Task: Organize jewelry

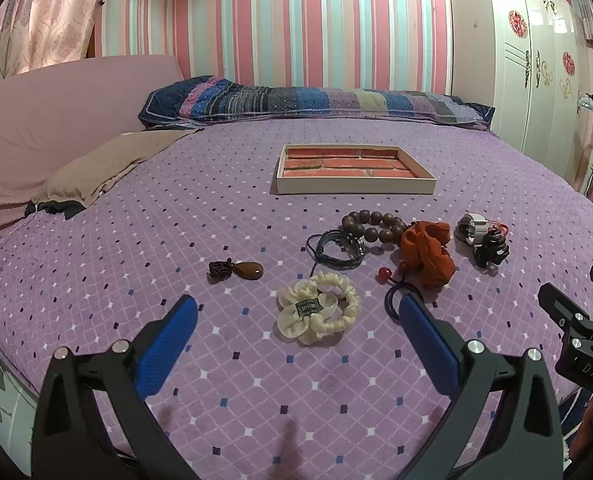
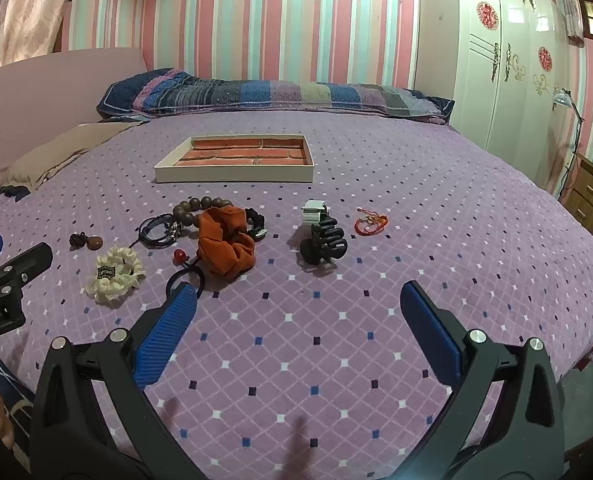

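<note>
Jewelry lies scattered on the purple bedspread (image 1: pixel 176 208). A cream scrunchie (image 1: pixel 316 308) sits just beyond my open left gripper (image 1: pixel 296 316). Behind it lie a brown pendant (image 1: pixel 238 270), black cord bracelets (image 1: pixel 336 248), a wooden bead bracelet (image 1: pixel 374 226), an orange scrunchie (image 1: pixel 428 254), a red-bead hair tie (image 1: pixel 392 284) and a black claw clip (image 1: pixel 492 250). A shallow box with a brick-pattern floor (image 1: pixel 354 168) stands farther back. My right gripper (image 2: pixel 298 304) is open and empty, nearer than the black claw clip (image 2: pixel 322 242), a white clip (image 2: pixel 312 212) and a red string bracelet (image 2: pixel 370 222).
A striped pillow (image 1: pixel 316 100) lies at the head of the bed. A tan cloth (image 1: pixel 108 164) lies at the left. A white wardrobe (image 2: pixel 508 64) and a wooden drawer unit (image 2: pixel 588 196) stand to the right.
</note>
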`<state>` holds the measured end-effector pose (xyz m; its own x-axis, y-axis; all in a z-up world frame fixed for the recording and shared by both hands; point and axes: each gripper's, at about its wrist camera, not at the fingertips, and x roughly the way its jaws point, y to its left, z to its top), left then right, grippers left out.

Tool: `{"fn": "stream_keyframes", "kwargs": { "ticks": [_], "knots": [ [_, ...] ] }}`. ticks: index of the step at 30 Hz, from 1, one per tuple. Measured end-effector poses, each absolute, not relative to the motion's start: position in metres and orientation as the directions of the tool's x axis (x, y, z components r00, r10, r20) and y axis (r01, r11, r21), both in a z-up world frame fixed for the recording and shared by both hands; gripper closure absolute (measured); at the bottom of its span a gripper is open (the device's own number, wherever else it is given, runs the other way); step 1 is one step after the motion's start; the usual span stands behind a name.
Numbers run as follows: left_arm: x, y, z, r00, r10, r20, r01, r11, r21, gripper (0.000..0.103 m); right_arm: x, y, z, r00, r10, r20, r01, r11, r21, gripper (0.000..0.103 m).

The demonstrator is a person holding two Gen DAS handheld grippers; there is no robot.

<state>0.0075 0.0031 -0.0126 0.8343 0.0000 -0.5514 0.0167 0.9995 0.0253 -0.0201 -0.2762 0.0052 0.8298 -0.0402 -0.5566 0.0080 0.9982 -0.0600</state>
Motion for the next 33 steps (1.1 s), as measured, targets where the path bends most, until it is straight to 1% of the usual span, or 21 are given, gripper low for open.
{"fn": "stream_keyframes", "kwargs": {
  "ticks": [33],
  "knots": [
    [0.0047,0.0089,-0.0172,0.831,0.006,-0.556,0.012,0.999,0.03,0.004,-0.0203,-0.2817,0.001,0.823,-0.06,-0.565,0.02,0.997,-0.076,0.004]
  ]
}}
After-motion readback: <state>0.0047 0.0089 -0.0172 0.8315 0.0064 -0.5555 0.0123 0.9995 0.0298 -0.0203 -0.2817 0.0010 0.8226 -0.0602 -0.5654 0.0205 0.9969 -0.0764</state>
